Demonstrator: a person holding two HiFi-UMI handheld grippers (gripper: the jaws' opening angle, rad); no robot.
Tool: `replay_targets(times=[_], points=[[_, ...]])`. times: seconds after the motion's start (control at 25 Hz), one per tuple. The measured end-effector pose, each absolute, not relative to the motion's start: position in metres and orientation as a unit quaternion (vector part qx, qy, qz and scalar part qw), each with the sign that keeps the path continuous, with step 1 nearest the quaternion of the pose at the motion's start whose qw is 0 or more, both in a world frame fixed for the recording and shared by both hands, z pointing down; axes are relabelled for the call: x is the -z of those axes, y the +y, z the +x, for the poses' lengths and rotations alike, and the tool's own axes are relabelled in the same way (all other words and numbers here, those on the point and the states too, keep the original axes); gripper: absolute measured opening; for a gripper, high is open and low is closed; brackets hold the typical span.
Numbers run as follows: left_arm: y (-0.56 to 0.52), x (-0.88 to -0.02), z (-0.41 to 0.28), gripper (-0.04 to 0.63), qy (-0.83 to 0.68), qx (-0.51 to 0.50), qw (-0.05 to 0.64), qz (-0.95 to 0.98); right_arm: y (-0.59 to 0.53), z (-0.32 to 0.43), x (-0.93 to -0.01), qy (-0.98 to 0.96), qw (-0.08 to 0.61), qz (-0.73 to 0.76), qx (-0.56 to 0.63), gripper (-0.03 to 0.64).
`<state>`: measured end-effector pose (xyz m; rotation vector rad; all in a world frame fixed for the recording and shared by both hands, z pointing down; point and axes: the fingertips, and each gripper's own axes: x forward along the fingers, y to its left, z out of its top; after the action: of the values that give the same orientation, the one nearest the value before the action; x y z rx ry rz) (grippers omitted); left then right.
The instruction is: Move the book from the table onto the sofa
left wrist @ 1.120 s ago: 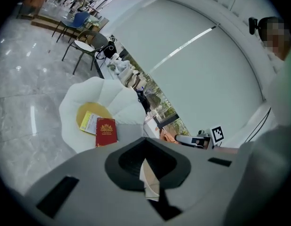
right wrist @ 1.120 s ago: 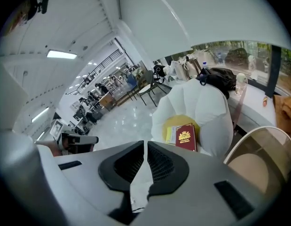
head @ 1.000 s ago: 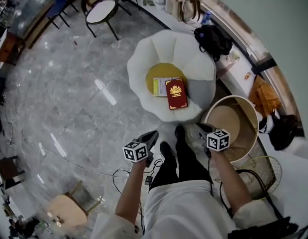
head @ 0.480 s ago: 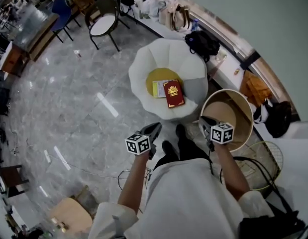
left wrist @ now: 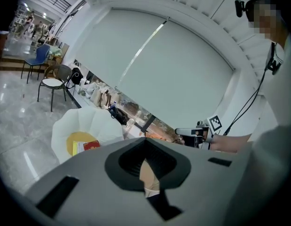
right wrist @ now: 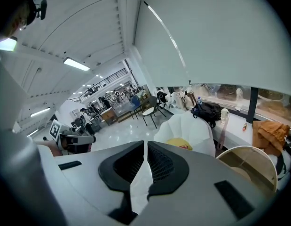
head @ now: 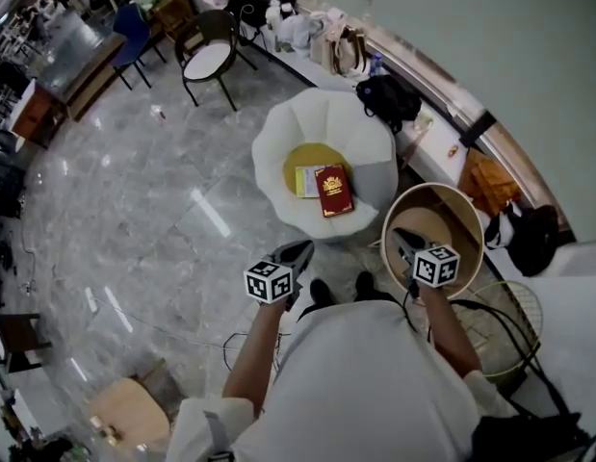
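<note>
We stand on a grey marble floor [head: 134, 210] with a gripper in each hand, both held out in front of us at about the same height. The left gripper [head: 299, 250] has its jaws pressed together; its own view shows the two pads meeting at the tips, closed only on each other. The right gripper [head: 401, 237] is much the same: in its view the pads stand side by side with only a hairline seam between them and grip no object.

The red book [head: 335, 190] lies flat on the seat of the white, petal-shaped sofa [head: 278, 142] ahead of us, well apart from both grippers. It rests at the near right edge of the round yellow cushion [head: 307, 157], cover up. A pale yellow booklet [head: 306, 181] lies just beside it on the left, touching it.

To the right of the sofa, just beside it, stands the round table [head: 471, 219] with a raised light wooden rim. In the head view the right gripper hangs over the table's near left edge, while the left gripper hangs over the floor near the sofa's front edge.

Behind the sofa, a black bag [head: 389, 94] sits on a long ledge along the wall. A chair with a white seat [head: 211, 61] stands farther off to the left, and a wire basket [head: 514, 325] stands at our right side.
</note>
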<state>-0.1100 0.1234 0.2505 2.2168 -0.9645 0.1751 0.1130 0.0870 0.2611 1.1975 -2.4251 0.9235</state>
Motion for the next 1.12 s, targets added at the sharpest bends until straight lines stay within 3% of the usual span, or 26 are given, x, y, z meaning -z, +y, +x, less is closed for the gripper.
replay_targets(times=[1.12], points=[[0.111,-0.231,-0.046,0.002,-0.394,-0.057,0.337,0.853,0.063,0.160,-0.243,-0.857,0.127,0.386,-0.317,0.048]])
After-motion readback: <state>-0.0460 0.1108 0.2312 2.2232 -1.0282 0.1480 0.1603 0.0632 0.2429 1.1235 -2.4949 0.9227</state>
